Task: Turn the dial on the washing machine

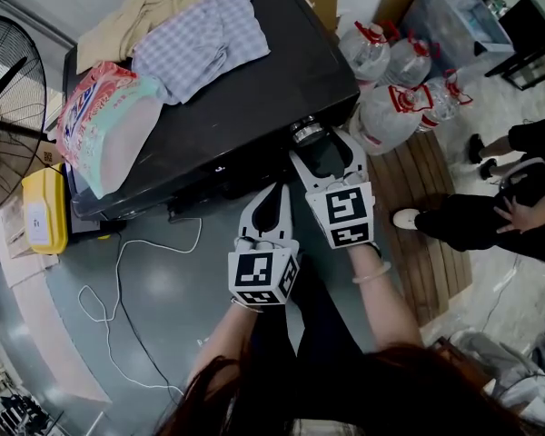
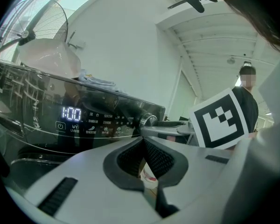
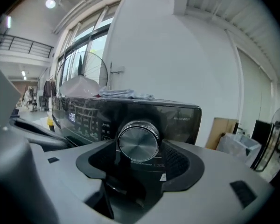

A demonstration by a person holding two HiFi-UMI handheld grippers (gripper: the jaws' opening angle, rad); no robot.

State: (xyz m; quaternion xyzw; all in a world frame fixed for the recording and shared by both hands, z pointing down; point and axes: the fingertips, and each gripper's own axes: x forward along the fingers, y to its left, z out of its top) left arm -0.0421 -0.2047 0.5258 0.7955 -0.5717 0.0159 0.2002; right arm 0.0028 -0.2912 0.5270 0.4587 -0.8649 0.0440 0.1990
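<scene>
The black washing machine [image 1: 282, 80] has a silver dial [image 1: 304, 133] at the right end of its front panel. My right gripper [image 1: 323, 143] is open, its fingertips either side of the dial. In the right gripper view the dial [image 3: 138, 141] sits centred between the dark pads [image 3: 179, 160] of that gripper [image 3: 139, 149]; I cannot tell whether they touch it. My left gripper [image 1: 277, 191] hangs lower, in front of the panel, shut on nothing. In the left gripper view this gripper [image 2: 143, 141] points at the panel, whose display [image 2: 71, 114] reads 1:00, with the dial [image 2: 148, 120] beyond.
On the machine's top lie a pink and teal bag [image 1: 104, 125], a checked cloth [image 1: 200, 39] and a beige cloth [image 1: 141, 16]. A yellow container [image 1: 44, 209], a fan [image 1: 9, 89] and a white cable [image 1: 127, 280] are left. Water bottles [image 1: 395, 80] and a person [image 1: 490, 216] are right.
</scene>
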